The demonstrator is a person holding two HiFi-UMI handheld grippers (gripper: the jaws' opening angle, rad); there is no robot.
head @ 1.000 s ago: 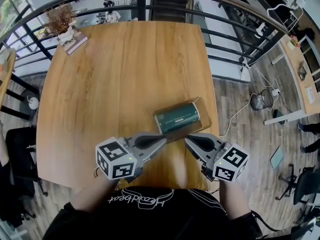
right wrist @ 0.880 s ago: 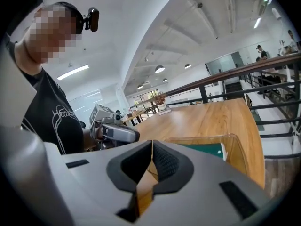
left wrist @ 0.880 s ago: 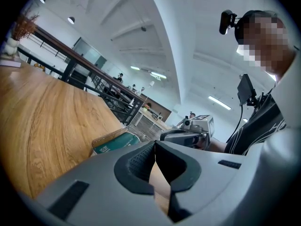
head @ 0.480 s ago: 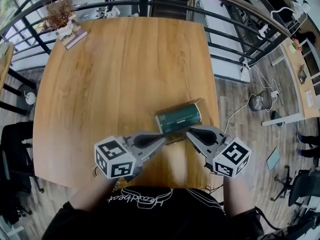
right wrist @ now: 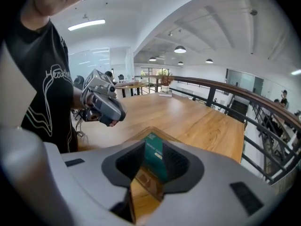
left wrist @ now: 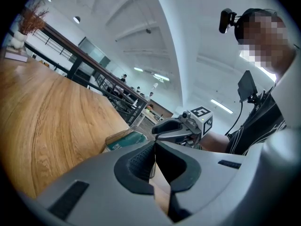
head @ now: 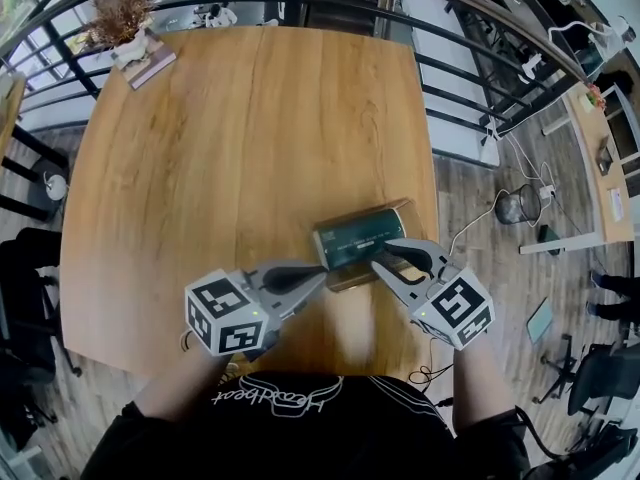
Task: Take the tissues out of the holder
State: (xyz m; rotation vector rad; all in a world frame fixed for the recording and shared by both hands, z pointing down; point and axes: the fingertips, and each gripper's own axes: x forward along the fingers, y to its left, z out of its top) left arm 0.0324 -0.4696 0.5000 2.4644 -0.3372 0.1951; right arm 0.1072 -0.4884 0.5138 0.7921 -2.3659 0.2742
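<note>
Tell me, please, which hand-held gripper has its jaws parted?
The right hand-held gripper: its jaws have just been opening, and the slim gap shows the green tissue pack beyond, with nothing pinched. The left hand-held gripper has its jaws together.

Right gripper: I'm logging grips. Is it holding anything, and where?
Nothing. The right gripper, jaws just opening, hovers at the tissue pack; the pack shows in the gap, not pinched.

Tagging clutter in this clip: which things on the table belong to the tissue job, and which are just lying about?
Job: green tissue pack; wooden holder it lies in.
Lying about: potted dried plant; book under it, far left corner.
</note>
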